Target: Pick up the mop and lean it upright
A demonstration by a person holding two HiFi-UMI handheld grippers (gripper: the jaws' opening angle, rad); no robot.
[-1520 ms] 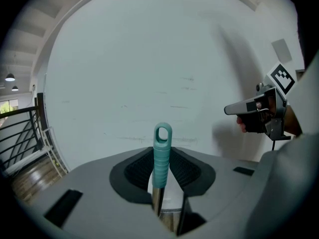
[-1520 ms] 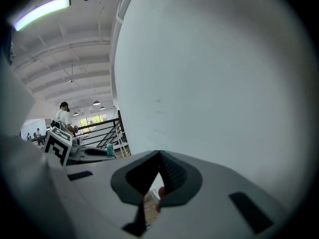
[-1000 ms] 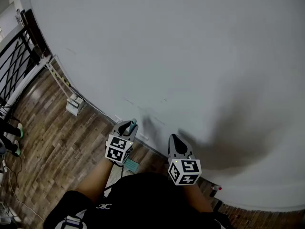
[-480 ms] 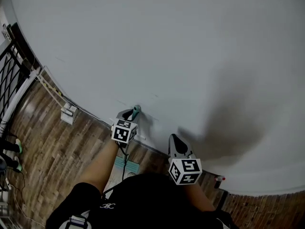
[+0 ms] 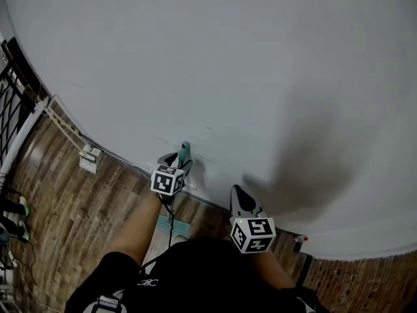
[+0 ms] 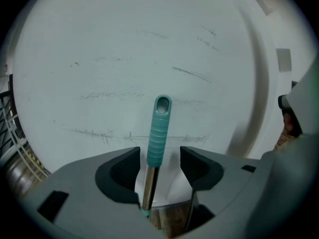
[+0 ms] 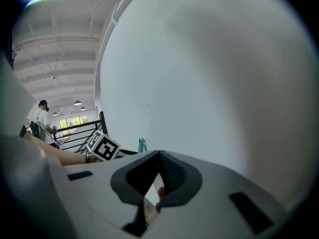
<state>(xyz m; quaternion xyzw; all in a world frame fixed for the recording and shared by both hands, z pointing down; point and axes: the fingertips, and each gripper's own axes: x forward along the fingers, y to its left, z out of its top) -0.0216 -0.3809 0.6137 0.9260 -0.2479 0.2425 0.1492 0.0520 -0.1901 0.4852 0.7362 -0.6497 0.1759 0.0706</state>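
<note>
Left gripper (image 6: 159, 156): jaws opening, with the mop handle between them; the right pad stands clear of it, and the shaft runs just beside the left pad's edge.
Mop handle (image 6: 158, 133): teal ribbed grip with a hanging hole at its end, over a metal shaft; it points up past the jaws toward the wall, close to upright.
Handle tip: in the head view it pokes out above the left gripper's cube, against or just off the wall; I cannot tell which.
Mop head (image 5: 174, 226): a flat teal piece on the floor below the left gripper, partly hidden by the person's arm.
Right gripper (image 7: 159, 156): clenched, tips meeting, nothing between them; held beside the left one, apart from the mop.
Wall (image 5: 260, 77): plain pale, lightly scuffed, filling most of each view.
Floor (image 5: 65, 201): wood planks, meeting the wall at a white baseboard.
Railing (image 5: 13, 103): black, at the far left.
</note>
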